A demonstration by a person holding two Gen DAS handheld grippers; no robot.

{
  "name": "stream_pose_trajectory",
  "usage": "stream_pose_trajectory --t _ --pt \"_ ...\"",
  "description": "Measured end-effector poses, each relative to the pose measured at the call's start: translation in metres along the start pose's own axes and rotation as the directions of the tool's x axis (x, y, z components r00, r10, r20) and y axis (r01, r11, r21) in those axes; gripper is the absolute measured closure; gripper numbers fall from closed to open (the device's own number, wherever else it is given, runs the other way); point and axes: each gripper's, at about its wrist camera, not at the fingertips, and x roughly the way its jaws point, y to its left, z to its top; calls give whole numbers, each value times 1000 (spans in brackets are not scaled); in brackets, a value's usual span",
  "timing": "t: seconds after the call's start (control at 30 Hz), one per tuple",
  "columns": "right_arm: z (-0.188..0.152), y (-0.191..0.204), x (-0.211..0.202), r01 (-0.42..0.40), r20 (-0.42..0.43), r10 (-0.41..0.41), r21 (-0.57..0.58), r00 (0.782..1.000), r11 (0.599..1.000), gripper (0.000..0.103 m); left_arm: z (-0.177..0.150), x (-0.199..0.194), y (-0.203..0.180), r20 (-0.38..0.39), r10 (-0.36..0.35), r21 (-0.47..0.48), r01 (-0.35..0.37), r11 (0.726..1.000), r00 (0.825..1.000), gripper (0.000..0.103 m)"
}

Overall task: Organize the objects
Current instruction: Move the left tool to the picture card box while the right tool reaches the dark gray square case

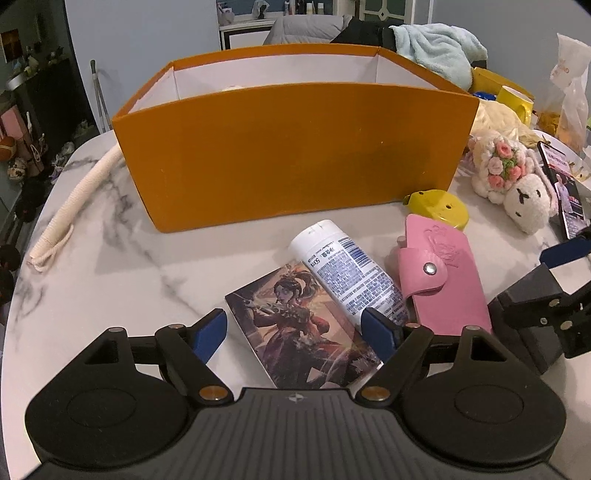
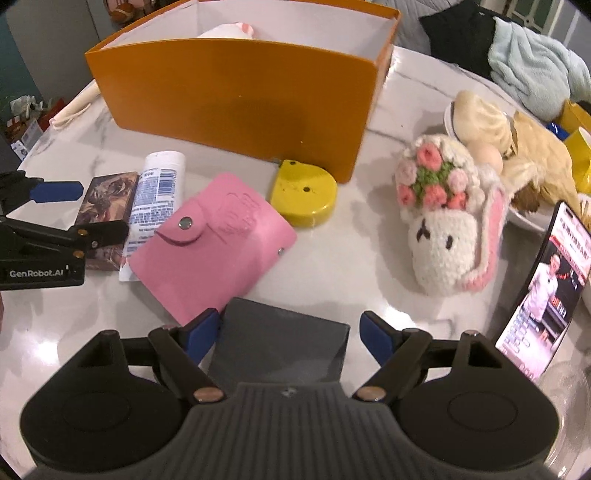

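Note:
An orange box (image 1: 288, 147) stands open on the marble table (image 1: 110, 273); it also shows in the right wrist view (image 2: 236, 92) with a white plush inside (image 2: 229, 31). My left gripper (image 1: 295, 332) is open around an illustrated card box (image 1: 295, 325), which lies beside a white tube (image 1: 347, 269) and a pink wallet (image 1: 439, 277). My right gripper (image 2: 291, 332) is open around a dark grey box (image 2: 280, 347). The pink wallet (image 2: 214, 240), a yellow tape measure (image 2: 303, 192) and a crochet bunny (image 2: 447, 218) lie ahead of it.
A white rope (image 1: 74, 206) lies left of the box. A lit phone (image 2: 546, 288) stands at the right. Bread on a plate (image 2: 517, 158), a yellow mug (image 1: 515, 101), towels (image 1: 436, 48) and a plastic bag (image 1: 569, 92) crowd the far right.

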Motion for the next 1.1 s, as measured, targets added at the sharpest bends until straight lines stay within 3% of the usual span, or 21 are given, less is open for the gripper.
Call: stream_pose_trajectory --t 0.2,0.33,0.53,0.63,0.8,1.1 --pt "-4 -3 -1 2 -38 -1 28 999 1000 19 -2 6 2 -11 -8 -12 8 1000 1000 1" --pt "-6 -6 3 -15 -85 21 71 996 997 19 -4 6 12 -35 -22 -39 21 999 999 1" --pt "-14 0 10 -4 -126 10 47 992 999 19 -11 2 30 -58 2 -41 -5 999 998 1" --pt "-15 5 11 0 -131 2 17 991 1000 23 -19 2 39 -79 45 -13 -46 999 996 1" --pt "-17 11 10 1 -124 -3 -12 992 1000 24 -27 -2 55 -83 56 -30 -59 998 995 2" --pt "-17 13 11 9 -118 -15 -47 993 999 26 -24 -2 49 -68 88 34 -86 996 994 3"
